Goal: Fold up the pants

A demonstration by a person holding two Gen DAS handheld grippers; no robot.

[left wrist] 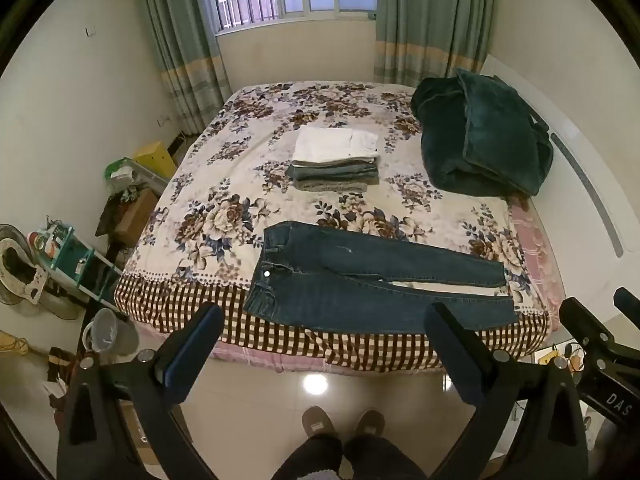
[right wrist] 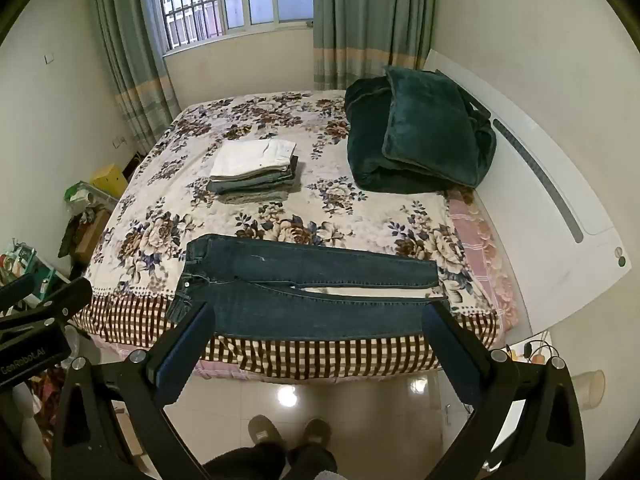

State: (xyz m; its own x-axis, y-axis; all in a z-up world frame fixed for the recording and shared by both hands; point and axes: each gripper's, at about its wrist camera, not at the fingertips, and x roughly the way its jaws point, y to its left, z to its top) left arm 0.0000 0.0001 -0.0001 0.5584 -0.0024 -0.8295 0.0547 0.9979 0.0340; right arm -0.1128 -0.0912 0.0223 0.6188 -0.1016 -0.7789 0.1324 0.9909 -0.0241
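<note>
The left gripper (left wrist: 324,314) hangs above the tiled floor short of the bed (left wrist: 192,200), its jaws spread wide with nothing between them. Straight ahead of those jaws, beyond the fingertips, the dark blue jeans (left wrist: 372,280) lie flat along the near edge of the bed, waistband off toward the left finger side and the 2 legs running out past the right finger, a narrow strip of bedsheet showing between the legs near the cuffs.

The right gripper (right wrist: 324,314) is held the same way, jaws spread and holding nothing, with the jeans (right wrist: 304,284) lying just beyond its fingertips and spanning the whole gap between them.

Farther ahead of both sets of jaws, mid-bed, sits a stack of folded clothes (left wrist: 336,158) with a white piece on top. Beyond and to the right of the jaws a dark green blanket (left wrist: 480,136) is heaped against the white headboard (left wrist: 580,184). Below the jaws, the person's 2 slippered feet (left wrist: 344,426) stand on the floor. Green curtains (left wrist: 432,20) flank the window in the far wall
</note>
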